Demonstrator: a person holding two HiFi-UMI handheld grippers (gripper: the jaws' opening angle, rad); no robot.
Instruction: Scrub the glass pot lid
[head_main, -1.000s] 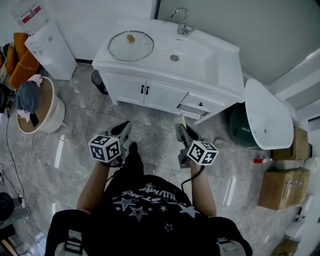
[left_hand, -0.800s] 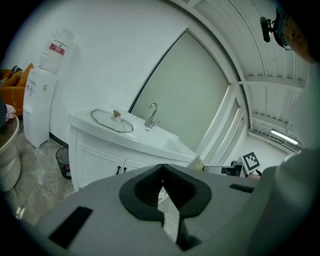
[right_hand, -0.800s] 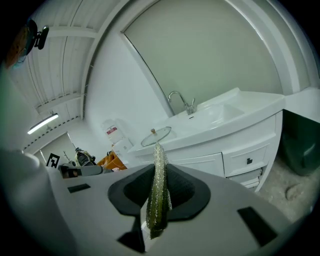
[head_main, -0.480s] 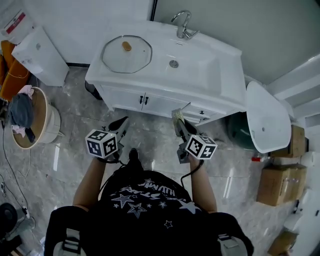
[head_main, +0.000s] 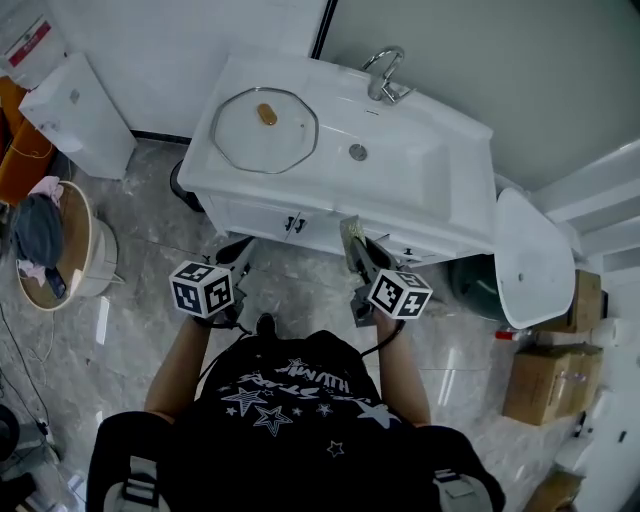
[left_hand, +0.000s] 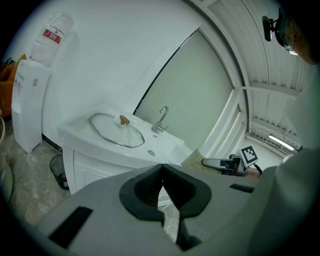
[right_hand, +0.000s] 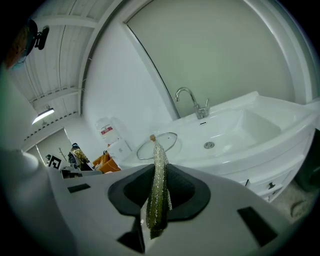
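Observation:
The glass pot lid (head_main: 265, 130), with a brown knob, lies flat on the white vanity counter (head_main: 330, 195) left of the basin. It also shows in the left gripper view as the lid (left_hand: 117, 132) and in the right gripper view as the lid (right_hand: 167, 142). My left gripper (head_main: 243, 252) hangs in front of the cabinet, short of the counter, its jaws shut on nothing (left_hand: 162, 176). My right gripper (head_main: 355, 238) is beside it, shut on a flat glittery green scrub pad (right_hand: 159, 187) that sticks out past the jaws. Both grippers are well clear of the lid.
A chrome faucet (head_main: 385, 75) stands behind the sink basin (head_main: 400, 160). A white water dispenser (head_main: 72, 100) and a laundry basket (head_main: 60, 245) are at the left, a dark bin (head_main: 178, 185) by the cabinet, a white oval lid (head_main: 535, 255) and cardboard boxes (head_main: 540, 385) at the right.
The person has stepped closer to the vanity, so both grippers now sit near the cabinet front. The right gripper still holds the scrub pad. The lid has not moved.

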